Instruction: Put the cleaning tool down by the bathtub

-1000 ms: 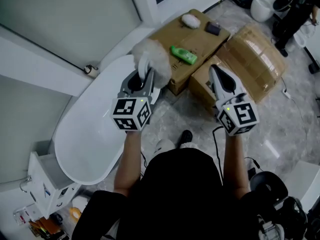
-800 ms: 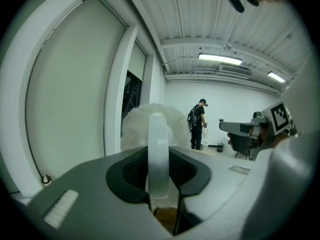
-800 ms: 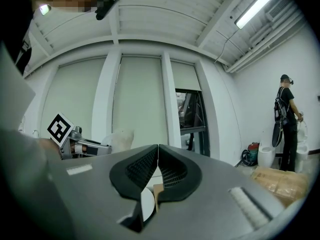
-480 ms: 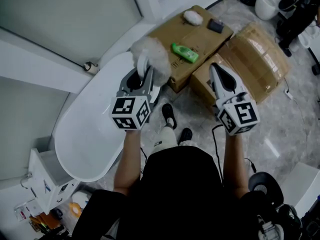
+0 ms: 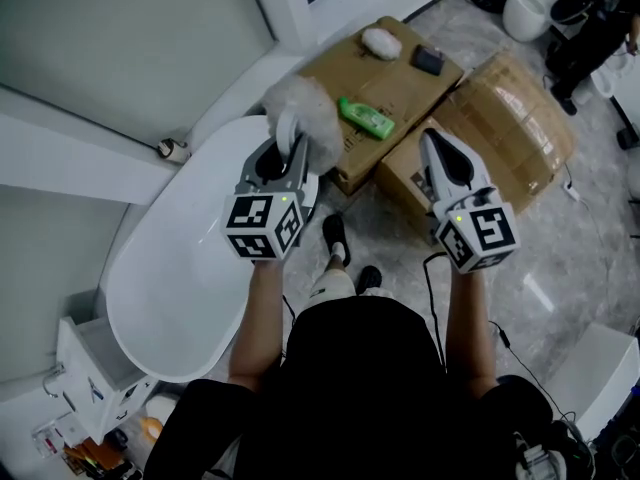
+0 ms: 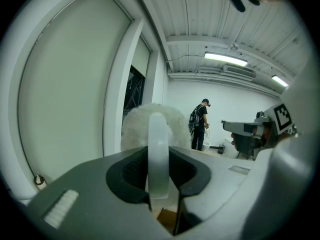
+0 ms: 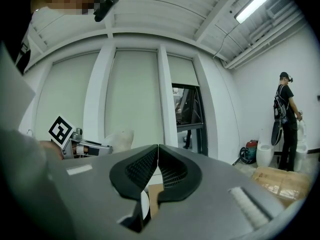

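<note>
The cleaning tool (image 5: 303,109) is a fluffy white brush on a clear plastic handle (image 6: 156,149). My left gripper (image 5: 284,155) is shut on that handle and holds the brush head (image 6: 149,125) up, over the far rim of the white bathtub (image 5: 175,268). In the left gripper view the handle stands pinched between the dark pads. My right gripper (image 5: 442,157) is shut with nothing in it, level with the left one, over the floor in front of the cardboard boxes (image 5: 395,73).
On the nearer flat box lie a green bottle (image 5: 366,117), a white puff (image 5: 381,41) and a dark small item (image 5: 429,61). A tape-wrapped box (image 5: 510,108) stands to the right. A cable (image 5: 433,288) trails on the marble floor. Another person (image 6: 201,123) stands far off.
The view has shifted slightly as the person stepped; a foot now shows between the grippers. Both grippers keep their pose and the brush stays held.
</note>
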{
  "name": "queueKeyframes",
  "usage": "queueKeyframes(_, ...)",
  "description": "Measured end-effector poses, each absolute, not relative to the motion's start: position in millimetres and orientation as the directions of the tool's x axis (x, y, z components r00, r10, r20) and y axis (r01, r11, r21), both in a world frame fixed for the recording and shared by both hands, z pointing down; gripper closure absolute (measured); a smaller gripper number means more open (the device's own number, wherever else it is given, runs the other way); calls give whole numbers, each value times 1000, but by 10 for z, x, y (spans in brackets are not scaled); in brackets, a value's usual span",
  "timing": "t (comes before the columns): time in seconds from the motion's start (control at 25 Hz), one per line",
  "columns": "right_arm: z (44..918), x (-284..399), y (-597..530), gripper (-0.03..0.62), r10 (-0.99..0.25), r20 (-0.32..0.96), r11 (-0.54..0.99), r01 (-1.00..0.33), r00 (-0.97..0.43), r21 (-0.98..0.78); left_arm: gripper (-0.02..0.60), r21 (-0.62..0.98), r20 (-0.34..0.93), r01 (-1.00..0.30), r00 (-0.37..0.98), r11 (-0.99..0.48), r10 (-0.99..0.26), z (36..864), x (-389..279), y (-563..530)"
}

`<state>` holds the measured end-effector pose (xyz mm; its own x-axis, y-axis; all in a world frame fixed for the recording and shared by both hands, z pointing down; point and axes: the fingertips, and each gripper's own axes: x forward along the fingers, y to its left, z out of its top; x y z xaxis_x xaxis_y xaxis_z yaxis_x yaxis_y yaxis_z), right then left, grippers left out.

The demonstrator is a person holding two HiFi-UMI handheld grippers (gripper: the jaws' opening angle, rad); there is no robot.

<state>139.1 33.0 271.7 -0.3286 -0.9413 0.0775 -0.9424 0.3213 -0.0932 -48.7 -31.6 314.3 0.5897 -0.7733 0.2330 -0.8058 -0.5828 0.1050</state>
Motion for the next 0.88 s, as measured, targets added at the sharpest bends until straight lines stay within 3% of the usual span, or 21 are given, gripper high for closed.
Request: queueKeyframes(0.88,2814,1015,-1444,585,-953,126,264,-960,-275,-95,495,141,270,-775,629,-616,-729,3377,-812,-2265)
